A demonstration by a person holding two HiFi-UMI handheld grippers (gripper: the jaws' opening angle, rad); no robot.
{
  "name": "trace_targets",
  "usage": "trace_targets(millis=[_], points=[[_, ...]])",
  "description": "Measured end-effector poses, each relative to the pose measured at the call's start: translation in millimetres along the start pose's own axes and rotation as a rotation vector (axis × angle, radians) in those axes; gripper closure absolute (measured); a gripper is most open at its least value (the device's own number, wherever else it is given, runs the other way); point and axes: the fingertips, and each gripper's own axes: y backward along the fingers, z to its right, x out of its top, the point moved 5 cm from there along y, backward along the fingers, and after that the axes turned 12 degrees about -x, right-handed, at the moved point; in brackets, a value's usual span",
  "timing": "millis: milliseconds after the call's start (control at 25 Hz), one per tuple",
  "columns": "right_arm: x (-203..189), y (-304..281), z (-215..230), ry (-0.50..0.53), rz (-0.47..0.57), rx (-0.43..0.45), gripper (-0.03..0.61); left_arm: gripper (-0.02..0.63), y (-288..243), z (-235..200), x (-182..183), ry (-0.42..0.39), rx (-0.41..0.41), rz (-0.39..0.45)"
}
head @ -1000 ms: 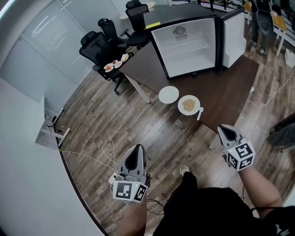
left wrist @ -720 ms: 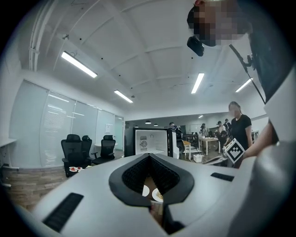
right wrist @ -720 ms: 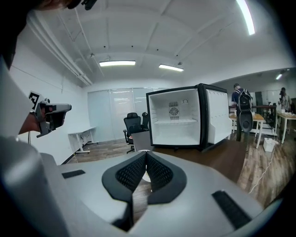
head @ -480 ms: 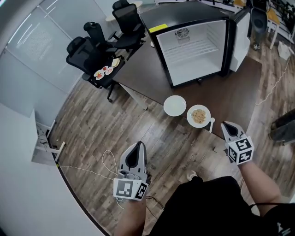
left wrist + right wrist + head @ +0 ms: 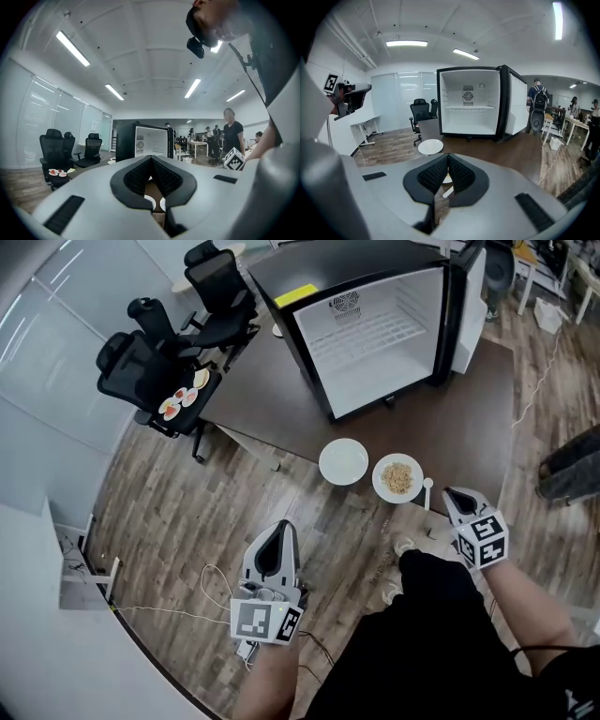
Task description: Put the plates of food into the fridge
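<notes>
While the person faces the open fridge, 2 white plates sit side by side near the front edge of the dark table: a bare plate on the left and a plate of food on the right, with a spoon just beside it. The right gripper, jaws together and empty, points near the spoon. The left gripper, also closed and empty, hovers over the wood floor.

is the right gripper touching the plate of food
Apart. The head view shows bare table and a spoon between the right gripper and the plate of food.
</notes>
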Motion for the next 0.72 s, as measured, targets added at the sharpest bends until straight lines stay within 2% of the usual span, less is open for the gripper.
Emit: trace_targets(millis=[160,400,440,560,720], points=[[-10,-16,0,0.011,-0.038,0.001,0.574,0.611,-8,-7,-6,0.008,-0.013,-0.001],[-29,-53,-4,0.063,-0.085,0.011,0.572,0.611,-14,-25,-23,0.022,0.024,-0.031],[-34,-58,-4,0.07,-0.098,0.011,0.561,0.611,-15,-28,-26,0.028,0.029,-0.044],[-48,-76,2,0.071,-0.146,0.026,0.457,0.611,-25,-33,-33,0.04,0.036,-0.076],[-65,-100,5,0.087,-0.185,0.036,0.434,0.611,-46,-35,-42,0.036,0.014,-0.113]])
